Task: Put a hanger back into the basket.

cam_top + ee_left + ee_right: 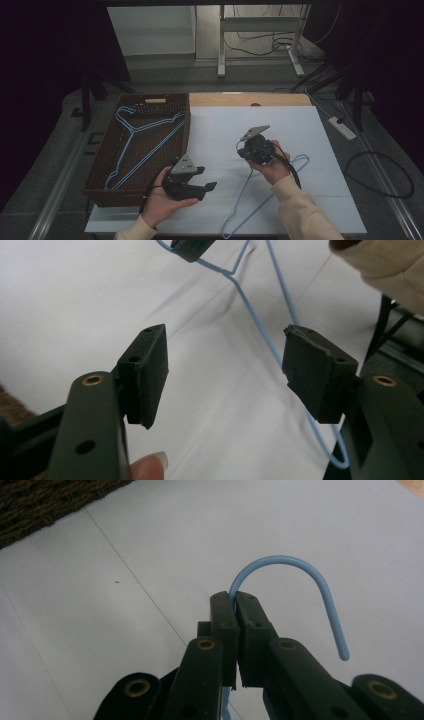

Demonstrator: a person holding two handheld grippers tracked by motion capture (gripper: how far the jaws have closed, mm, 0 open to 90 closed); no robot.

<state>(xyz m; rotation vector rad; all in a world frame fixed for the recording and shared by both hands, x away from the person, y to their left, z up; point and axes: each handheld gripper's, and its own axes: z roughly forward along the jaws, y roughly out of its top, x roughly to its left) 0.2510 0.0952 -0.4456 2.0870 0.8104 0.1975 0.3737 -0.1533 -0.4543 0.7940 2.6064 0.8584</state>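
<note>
Two grippers at work over the tabletop (320,150). Right gripper (235,600) clenched tight on the neck of a light-blue wire coat hanger (250,195), just below the hook; hook curving up and over past the black pads in the right gripper view, its tip hanging free. Same right gripper (243,146) seen from above near the middle of the pale sheet, held in the person's right hand, hanger's triangle trailing back toward the near edge. Left gripper (225,375) released, jaws spread wide, nothing pinched; blue wire of the hanger running across the background between the two pads, not touched by either. From the high view, left gripper (207,180) level above the tabletop, near the hanger's left arm, jaws aimed to the right toward it. Further out, dark brown woven wicker basket (100,187) at the left edge of the tabletop, just beside the left hand, more light-blue wire hangers (137,145) lying flat inside it.
</note>
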